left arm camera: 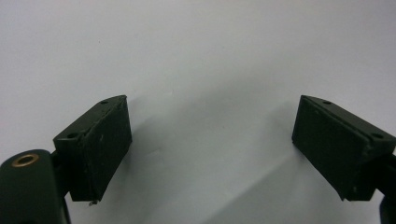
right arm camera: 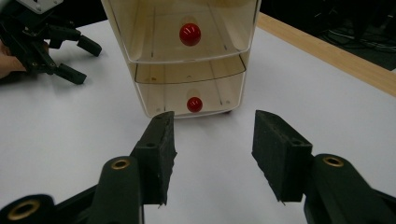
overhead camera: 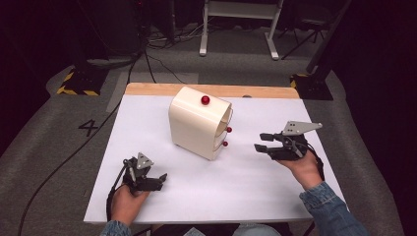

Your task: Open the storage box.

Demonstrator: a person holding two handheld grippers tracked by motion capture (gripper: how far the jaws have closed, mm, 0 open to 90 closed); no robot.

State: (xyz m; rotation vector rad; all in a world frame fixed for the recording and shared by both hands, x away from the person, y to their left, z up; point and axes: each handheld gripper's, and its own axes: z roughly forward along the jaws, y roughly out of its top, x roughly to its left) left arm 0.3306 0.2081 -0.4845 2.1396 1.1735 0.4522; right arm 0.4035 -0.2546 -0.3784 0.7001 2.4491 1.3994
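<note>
Cream plastic two-drawer cabinet (overhead camera: 200,123) with red round knobs (right arm camera: 194,104): mid tabletop (overhead camera: 246,191), drawer fronts facing right. Right claw (overhead camera: 262,141): half spread, empty, levelled at knobs, apparently for pulling. Left claw (overhead camera: 160,180): spread wide, empty, parked near left, clear of work.

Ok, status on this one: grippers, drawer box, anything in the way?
Left hand-held gripper open, empty. Right hand-held gripper open, empty, facing drawer box, not touching. Path between clear.

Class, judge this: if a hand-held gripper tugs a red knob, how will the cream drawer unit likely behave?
The drawer unit looks like thin plastic, so probably light and apt to slide on the smooth table. The small round knob may slip between flat pads. Being tall, it might tip.
</note>
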